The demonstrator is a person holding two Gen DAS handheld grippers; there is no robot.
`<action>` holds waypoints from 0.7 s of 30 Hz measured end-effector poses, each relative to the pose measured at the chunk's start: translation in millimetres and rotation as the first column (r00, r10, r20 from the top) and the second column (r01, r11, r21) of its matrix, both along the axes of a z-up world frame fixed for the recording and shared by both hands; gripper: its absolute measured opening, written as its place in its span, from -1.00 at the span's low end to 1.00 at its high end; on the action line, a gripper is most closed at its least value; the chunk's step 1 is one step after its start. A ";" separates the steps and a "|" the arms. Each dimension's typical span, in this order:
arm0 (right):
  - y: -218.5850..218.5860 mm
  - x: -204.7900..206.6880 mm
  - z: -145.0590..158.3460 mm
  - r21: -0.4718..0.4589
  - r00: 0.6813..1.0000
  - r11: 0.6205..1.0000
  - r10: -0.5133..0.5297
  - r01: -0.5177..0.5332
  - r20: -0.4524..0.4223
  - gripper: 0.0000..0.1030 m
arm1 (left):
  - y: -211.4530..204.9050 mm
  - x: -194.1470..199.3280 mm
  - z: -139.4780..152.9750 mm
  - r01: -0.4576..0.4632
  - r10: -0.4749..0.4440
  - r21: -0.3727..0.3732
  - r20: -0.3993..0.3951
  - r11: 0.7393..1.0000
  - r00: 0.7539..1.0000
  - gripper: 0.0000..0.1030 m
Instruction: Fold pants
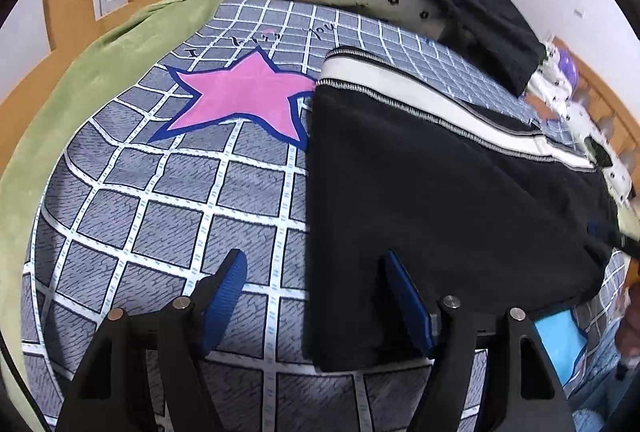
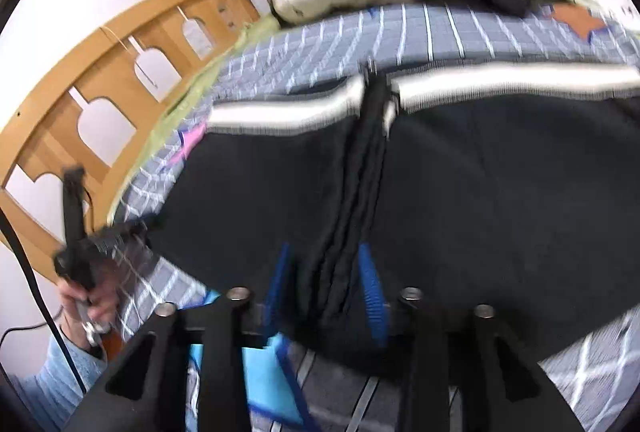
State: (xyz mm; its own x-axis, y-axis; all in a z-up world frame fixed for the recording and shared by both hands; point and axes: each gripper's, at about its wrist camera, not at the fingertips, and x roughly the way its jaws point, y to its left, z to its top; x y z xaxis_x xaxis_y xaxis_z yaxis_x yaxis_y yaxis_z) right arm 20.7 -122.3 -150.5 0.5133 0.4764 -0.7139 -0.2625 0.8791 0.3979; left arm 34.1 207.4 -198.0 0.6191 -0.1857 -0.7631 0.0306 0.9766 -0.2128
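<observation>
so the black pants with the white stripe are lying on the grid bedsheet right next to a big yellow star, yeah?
Not quite: the star is pink with a dark blue outline, not yellow, as the left wrist view shows. The rest holds: the black pants with the white stripe lie on the grid bedsheet, their left edge right beside that star.

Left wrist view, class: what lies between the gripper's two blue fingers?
Left gripper stands open: between its fingers lie checked bedsheet and the black pants' left edge.
</observation>
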 end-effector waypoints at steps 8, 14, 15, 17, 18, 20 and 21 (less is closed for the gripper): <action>14.8 119.8 -23.8 -0.046 0.992 0.998 -0.044 0.039 -0.118 0.12 | 5.4 0.0 -6.8 0.014 -0.012 -0.048 0.029 0.999 1.000 0.44; 17.3 146.3 5.5 0.004 0.999 1.000 -0.013 0.013 0.038 -0.64 | 5.0 -3.8 -6.2 0.018 -0.015 -0.063 0.047 0.998 0.999 0.48; 16.3 148.9 8.6 0.008 0.999 1.000 -0.010 0.010 0.035 -0.64 | 4.9 -4.4 -6.2 0.016 -0.014 -0.062 0.048 0.998 0.999 0.48; 21.8 155.8 0.4 -0.053 1.000 0.999 -0.012 0.012 0.004 -0.56 | 4.1 -4.3 -4.2 0.009 -0.006 -0.061 0.043 0.998 0.999 0.48; 26.6 158.6 -10.2 -0.112 1.000 0.994 -0.011 0.009 -0.017 -0.46 | 4.0 -4.7 -3.2 0.005 -0.003 -0.064 0.041 0.998 0.999 0.48; 39.2 160.9 -36.9 -0.246 0.995 0.968 0.019 -0.042 -0.094 -0.25 | 5.0 -6.7 -0.3 -0.001 0.003 -0.060 0.034 0.998 0.999 0.48; 37.3 156.8 -33.6 -0.244 0.997 0.969 0.024 -0.041 -0.073 -0.24 | 5.4 -10.1 1.2 0.000 0.002 -0.060 0.029 0.998 1.000 0.48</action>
State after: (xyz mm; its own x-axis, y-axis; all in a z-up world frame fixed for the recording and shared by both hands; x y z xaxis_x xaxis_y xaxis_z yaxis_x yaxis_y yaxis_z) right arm 177.5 -85.0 -184.1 0.4459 0.2977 -0.8441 -0.2717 0.9436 0.1892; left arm 24.0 212.8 -196.8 0.6410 -0.2299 -0.7323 0.0363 0.9621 -0.2702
